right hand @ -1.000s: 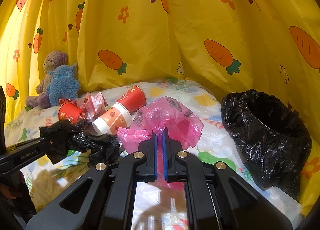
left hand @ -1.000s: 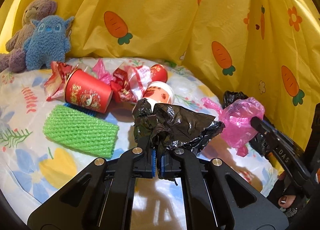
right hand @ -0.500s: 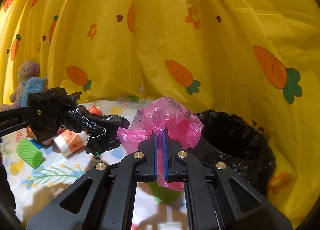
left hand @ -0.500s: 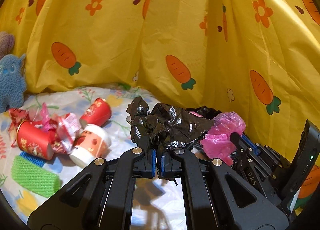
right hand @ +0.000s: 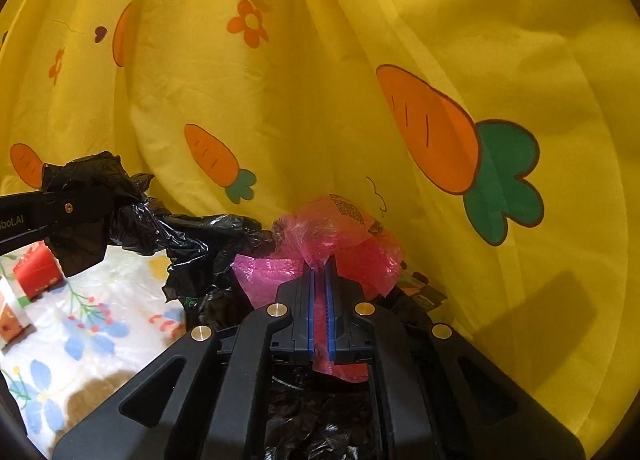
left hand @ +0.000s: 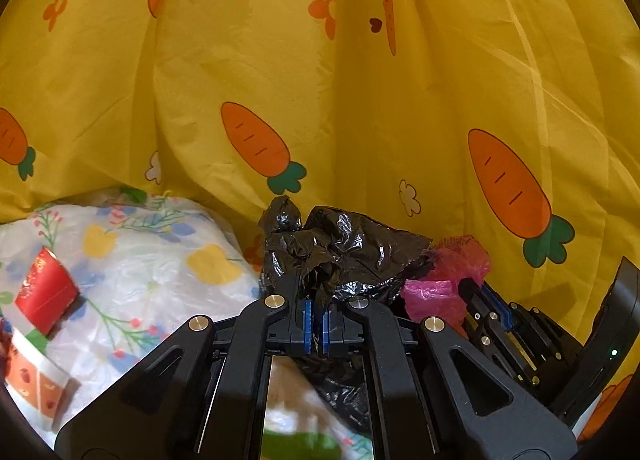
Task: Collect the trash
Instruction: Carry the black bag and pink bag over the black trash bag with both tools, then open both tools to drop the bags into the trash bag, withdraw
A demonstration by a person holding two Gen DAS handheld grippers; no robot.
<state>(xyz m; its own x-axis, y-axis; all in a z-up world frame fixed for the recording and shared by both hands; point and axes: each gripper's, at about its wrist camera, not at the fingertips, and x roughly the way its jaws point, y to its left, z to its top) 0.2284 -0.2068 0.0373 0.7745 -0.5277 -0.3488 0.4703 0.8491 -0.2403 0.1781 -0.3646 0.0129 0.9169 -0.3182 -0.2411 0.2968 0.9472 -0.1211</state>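
Since the earlier frames both grippers have swung away from the litter toward the yellow carrot-print curtain; the plush toys and green foam net have left view, and the black bin liner now lies directly beneath the right gripper rather than off to its side. Left gripper: jaws closed together, blue pads pinching a crumpled black plastic bag, which bunches up above the fingertips. Right gripper: jaws all but closed, clamped on a crumpled pink plastic bag, part of which hangs down between the pads. In the right wrist view the black bag's trailing end reaches across and touches the pink bag. Black bin liner: glimpsed below and between the right gripper's arms; its rim cannot be made out. Floral sheet: at left, carrying a red paper cup on its side and an orange-and-white paper cup at the frame edge, both well apart from either gripper.
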